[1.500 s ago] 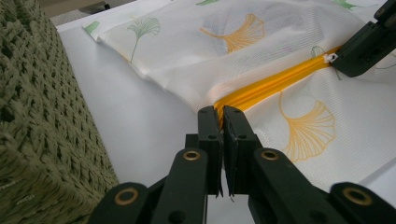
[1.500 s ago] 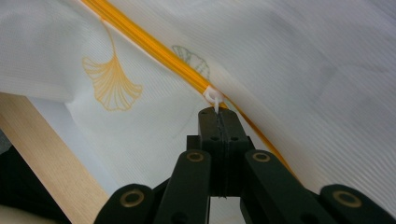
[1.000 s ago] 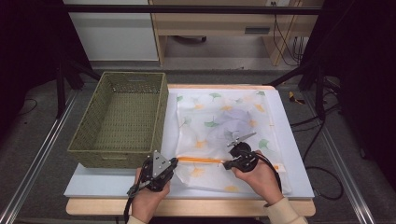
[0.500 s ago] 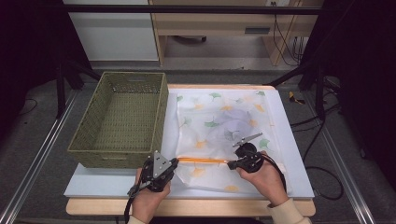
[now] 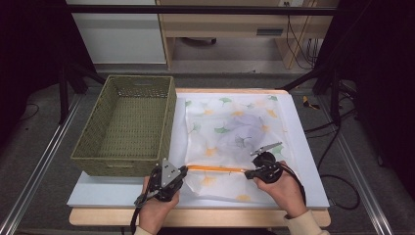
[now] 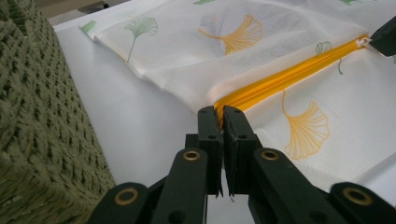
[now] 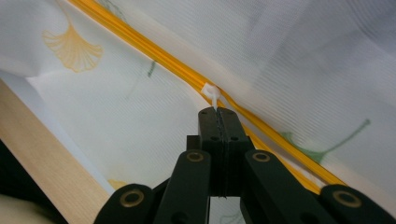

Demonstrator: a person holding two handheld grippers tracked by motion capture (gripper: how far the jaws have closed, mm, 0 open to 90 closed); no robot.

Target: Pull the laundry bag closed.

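A white mesh bag (image 5: pixel 235 129) printed with green and yellow ginkgo leaves lies flat on the table. An orange zipper (image 5: pixel 215 169) runs across its near part. My left gripper (image 5: pixel 185 169) is shut on the zipper's left end (image 6: pixel 222 112), at the bag's edge. My right gripper (image 5: pixel 247 172) is shut on the small white zipper pull (image 7: pixel 211 92), which sticks out just past its jaw tips (image 7: pixel 217 112). In the left gripper view the orange zipper (image 6: pixel 289 77) stretches away to the right gripper's black tip (image 6: pixel 385 39). A hand holds each gripper near the table's front edge.
An olive woven basket (image 5: pixel 117 166) stands on the left of the white table (image 5: pixel 306 147), right beside my left gripper; its wall (image 6: pixel 42 121) shows close at the left. The wooden front edge (image 7: pixel 42 154) runs just below the bag. Dark floor and cables lie to the right.
My right gripper has edged a little to the right along the zipper, with the pull in its jaws. The left gripper has stayed in place.
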